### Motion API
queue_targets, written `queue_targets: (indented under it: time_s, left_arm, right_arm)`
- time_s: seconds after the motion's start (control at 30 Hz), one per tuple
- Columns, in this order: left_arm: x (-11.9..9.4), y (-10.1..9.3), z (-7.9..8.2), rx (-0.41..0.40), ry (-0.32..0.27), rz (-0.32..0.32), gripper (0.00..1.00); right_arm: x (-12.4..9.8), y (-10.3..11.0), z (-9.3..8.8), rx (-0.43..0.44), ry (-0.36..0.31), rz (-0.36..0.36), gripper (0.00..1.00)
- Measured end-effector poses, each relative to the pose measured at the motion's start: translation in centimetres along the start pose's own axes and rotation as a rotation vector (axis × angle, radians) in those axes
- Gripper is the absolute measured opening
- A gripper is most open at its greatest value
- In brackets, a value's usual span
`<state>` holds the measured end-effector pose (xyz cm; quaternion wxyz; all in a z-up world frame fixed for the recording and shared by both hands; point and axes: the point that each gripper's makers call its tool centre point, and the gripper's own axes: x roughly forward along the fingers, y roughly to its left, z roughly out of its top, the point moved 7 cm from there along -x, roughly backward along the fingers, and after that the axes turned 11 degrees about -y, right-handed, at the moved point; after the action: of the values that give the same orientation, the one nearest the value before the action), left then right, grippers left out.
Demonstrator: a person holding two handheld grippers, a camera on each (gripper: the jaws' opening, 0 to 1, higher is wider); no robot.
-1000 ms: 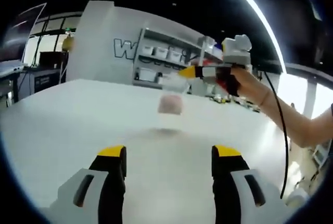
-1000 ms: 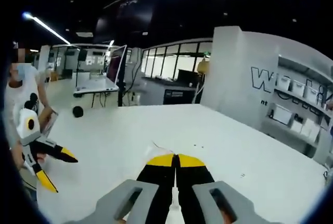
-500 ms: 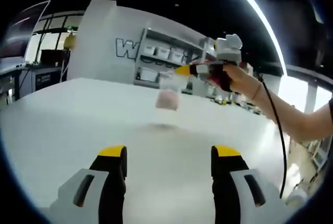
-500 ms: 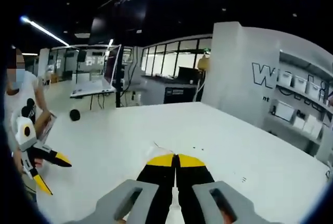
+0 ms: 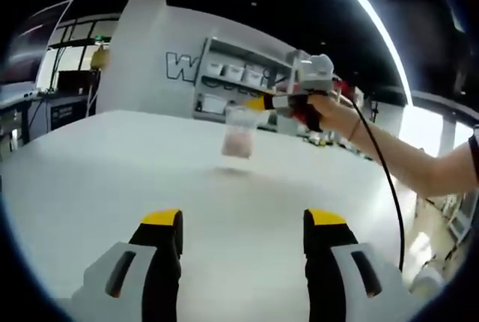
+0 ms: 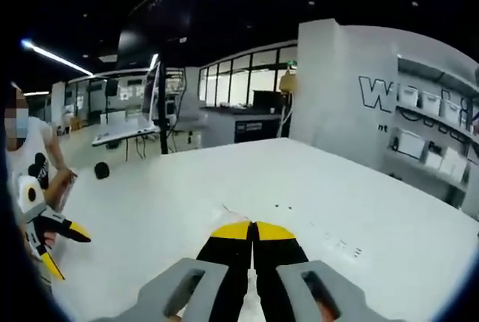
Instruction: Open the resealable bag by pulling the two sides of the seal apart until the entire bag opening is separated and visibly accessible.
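A clear resealable bag (image 5: 239, 133) with pinkish contents hangs above the white table (image 5: 112, 172). My right gripper (image 5: 258, 103), held by a hand, is shut on the bag's top edge. In the right gripper view my right gripper (image 6: 253, 229) has its jaws together, and a thin clear edge of the bag (image 6: 227, 211) sticks out past the tips. My left gripper (image 5: 243, 221) stands open and holds nothing, well short of the bag. It also appears at the left of the right gripper view, where the left gripper (image 6: 63, 251) is open.
A white wall with lettering (image 5: 179, 67) and shelves of white bins (image 5: 224, 82) stand behind the table. A black cable (image 5: 382, 180) hangs from the right gripper. A person (image 6: 30, 157) stands at the table's edge. A desk with a monitor (image 6: 127, 123) is farther back.
The right gripper has carried the hanging bag slightly left and farther from the left gripper. The left gripper's jaws stay open and the right's stay shut.
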<state>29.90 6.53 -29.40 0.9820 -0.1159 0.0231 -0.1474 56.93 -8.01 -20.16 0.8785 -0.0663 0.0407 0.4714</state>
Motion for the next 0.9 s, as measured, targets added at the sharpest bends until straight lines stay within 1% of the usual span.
queue_targets:
  time_s: [0.17,0.27,0.43,0.53,0.67,0.9]
  left_arm:
    - [-0.1,0.4,0.0,0.002,0.003,0.005,0.66]
    - [-0.1,0.5,-0.2,0.003,0.011,0.004,0.65]
    - [0.0,0.6,-0.2,0.003,0.016,-0.001,0.65]
    - [0.1,0.6,-0.1,0.004,0.015,-0.001,0.66]
    - [0.2,0.5,0.0,0.010,0.017,-0.003,0.66]
    - [0.3,0.4,-0.4,0.014,0.034,-0.002,0.66]
  right_arm:
    - [0.7,-1.0,-0.3,-0.021,0.013,-0.007,0.00]
    - [1.3,-1.7,-0.7,-0.069,0.044,-0.014,0.00]
    - [2.0,-2.5,-1.0,-0.094,0.060,-0.020,0.00]
    - [2.3,-3.0,-1.3,-0.143,0.077,-0.033,0.00]
    - [2.5,-3.5,-1.3,-0.155,0.082,-0.041,0.00]
    - [3.1,-5.1,-1.1,-0.199,0.096,-0.062,0.00]
